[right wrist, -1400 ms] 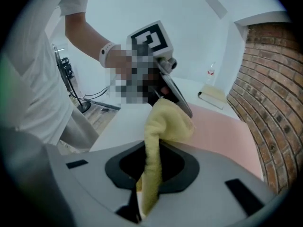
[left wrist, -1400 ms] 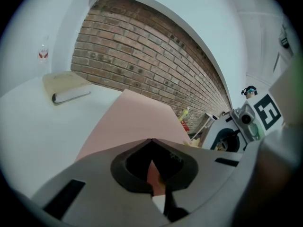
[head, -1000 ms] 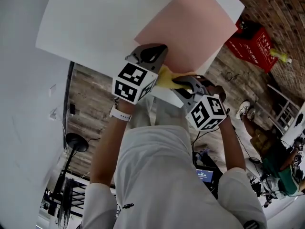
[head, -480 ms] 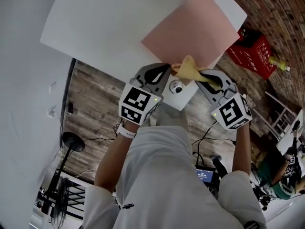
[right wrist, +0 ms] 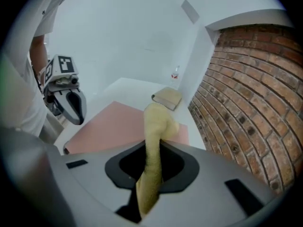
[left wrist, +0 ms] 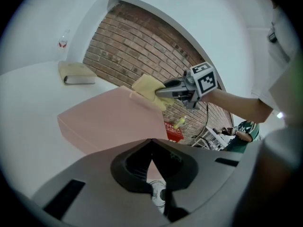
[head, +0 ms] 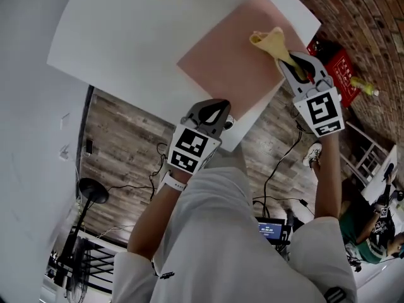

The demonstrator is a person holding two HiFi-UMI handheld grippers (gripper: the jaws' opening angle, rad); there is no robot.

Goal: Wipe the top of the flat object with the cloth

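Ahead of the right gripper (head: 287,59) jaws: yellow cloth (head: 268,41) over far part of pink flat object (head: 227,68) | jaws clamped on cloth's bunched tail | cloth looks soft, light, limp: hold near the wad, press flat | left gripper (head: 214,105) jaws together, empty, at object's near edge

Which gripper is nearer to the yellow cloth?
Right. The right gripper has its jaws shut on the cloth over the pink board; the left gripper sits at the board's near edge, apart from it.

Brick wall (head: 379,11), plank floor (head: 126,144).
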